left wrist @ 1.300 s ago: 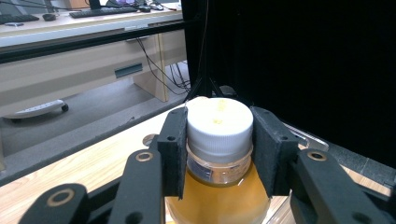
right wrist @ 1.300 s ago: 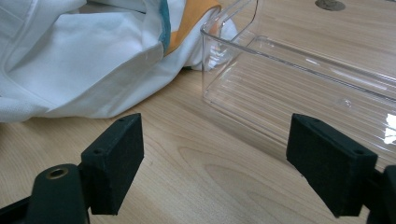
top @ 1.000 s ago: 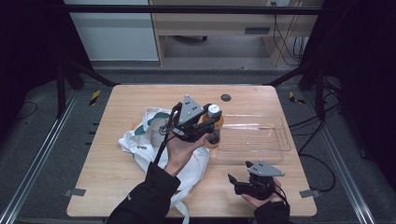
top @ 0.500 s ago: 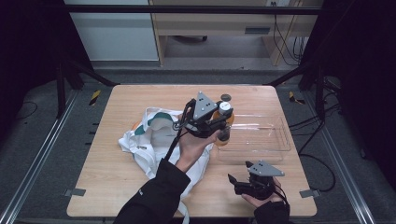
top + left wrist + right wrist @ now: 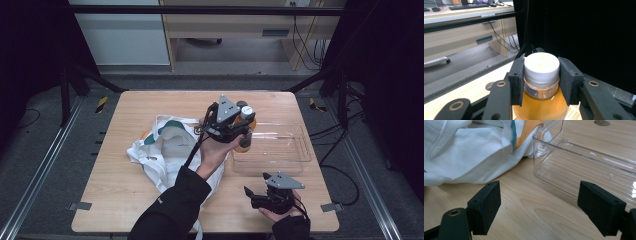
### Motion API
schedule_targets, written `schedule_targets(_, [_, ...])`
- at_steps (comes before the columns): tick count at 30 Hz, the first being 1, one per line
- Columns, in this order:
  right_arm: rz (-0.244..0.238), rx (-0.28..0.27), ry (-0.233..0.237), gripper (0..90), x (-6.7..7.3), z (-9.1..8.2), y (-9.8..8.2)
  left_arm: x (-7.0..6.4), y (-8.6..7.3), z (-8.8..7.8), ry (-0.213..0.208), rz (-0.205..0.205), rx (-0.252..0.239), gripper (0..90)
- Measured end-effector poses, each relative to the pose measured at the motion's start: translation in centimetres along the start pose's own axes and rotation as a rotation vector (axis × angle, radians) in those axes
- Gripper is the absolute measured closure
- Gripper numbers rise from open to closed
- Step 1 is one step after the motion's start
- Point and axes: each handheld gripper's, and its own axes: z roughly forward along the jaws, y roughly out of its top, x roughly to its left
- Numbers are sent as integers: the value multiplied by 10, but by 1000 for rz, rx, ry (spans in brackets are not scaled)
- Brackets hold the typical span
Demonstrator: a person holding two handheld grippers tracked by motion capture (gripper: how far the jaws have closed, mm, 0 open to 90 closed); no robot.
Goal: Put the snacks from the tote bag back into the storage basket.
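On the left of the desk (image 5: pixel 115 200) I see a white cloth bag (image 5: pixel 170 150) lying crumpled, with green and orange parts on it. My sleeve covers the near end of the bag, so I cannot see all of it.

My left gripper (image 5: pixel 239 131) is lifted up over the near left corner of the clear plastic box (image 5: pixel 295 150). Its fingers (image 5: pixel 517 80) are closed tight on a small bottle (image 5: pixel 541 100), one on each side of the white cap (image 5: pixel 541 66). The bottle is full of something orange. It stands up straight, cap on top, with its long side running up and down. The bottom of the bottle is cut off in the left gripper view, and in the high view my hand and the gripper hide much of it.

The box sits on the right side of the desk, just beside the bag.

My right gripper (image 5: pixel 257 195) rests low near the front edge, close to the box. Its fingers (image 5: pixel 485 206) are spread wide and hold nothing.
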Motion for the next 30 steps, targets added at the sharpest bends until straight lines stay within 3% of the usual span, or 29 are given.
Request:
schedule_targets(9, [-1, 0, 0, 193, 0, 0, 0, 0, -9, 15, -3, 5, 21, 590])
schedule_targets(30, [-4, 1, 2, 192, 0, 0, 0, 0, -30, 29, -15, 8, 59, 590])
